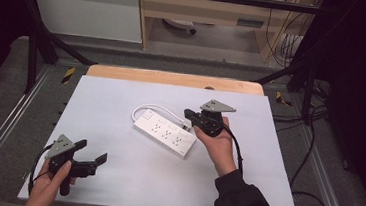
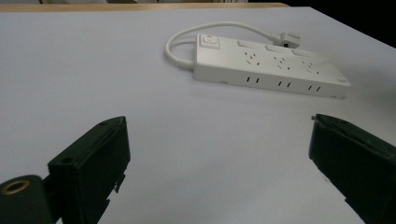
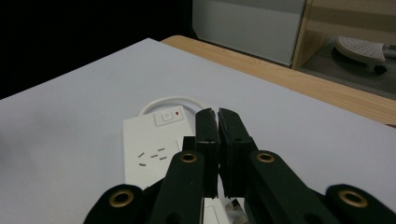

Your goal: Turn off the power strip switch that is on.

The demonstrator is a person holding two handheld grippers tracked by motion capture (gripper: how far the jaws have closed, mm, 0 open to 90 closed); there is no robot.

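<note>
My right tongs [image 1: 188,114] are pressed together just over the white power strip [image 1: 165,132] mid-worktop [image 1: 111,101], my left tongs [image 1: 92,151] wait apart nearby, so I think most work is left.

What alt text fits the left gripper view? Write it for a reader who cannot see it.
A white power strip lies on a pale table, its white cord looping round to a plug behind it. In front, the left tool has its two black jaws spread wide, holding nothing.
</note>
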